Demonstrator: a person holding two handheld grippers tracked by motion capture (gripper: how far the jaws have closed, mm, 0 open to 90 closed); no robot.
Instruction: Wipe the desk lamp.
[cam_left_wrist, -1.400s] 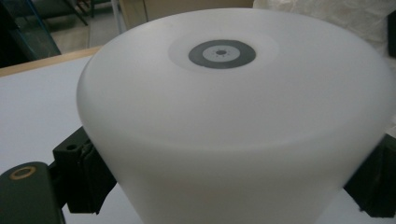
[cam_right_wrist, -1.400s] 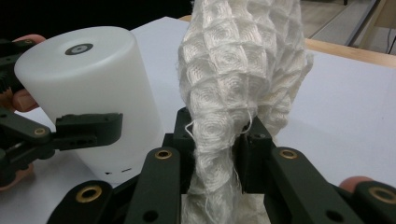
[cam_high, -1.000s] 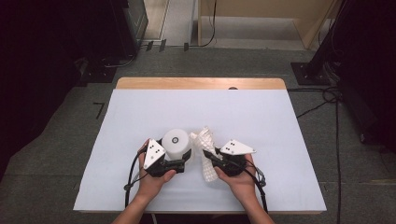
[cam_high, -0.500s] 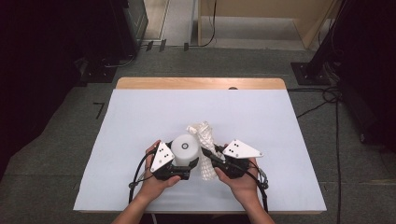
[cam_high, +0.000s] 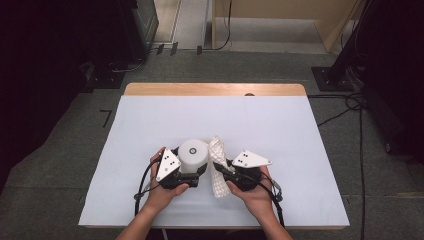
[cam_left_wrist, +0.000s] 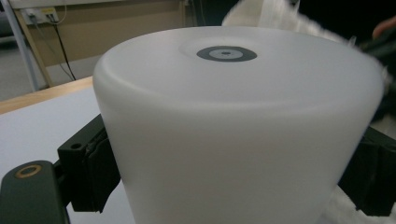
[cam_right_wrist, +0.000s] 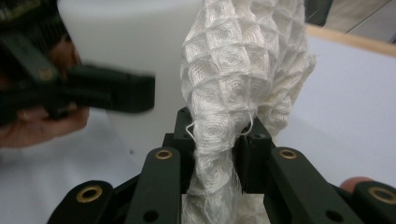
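In the left gripper view, the white cup (cam_left_wrist: 238, 135) is running off the bottom edge and hiding most of both jaws. A white cloth (cam_left_wrist: 275, 11) is showing blurred behind it. In the right gripper view, the left gripper (cam_right_wrist: 93, 93) is blurring, and the cloth is leaving the top and bottom edges.

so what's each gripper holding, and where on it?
Left gripper clamps the white cup by its side walls, bottom facing up. Right gripper pinches the waffle cloth across a bunched section partway along its length.
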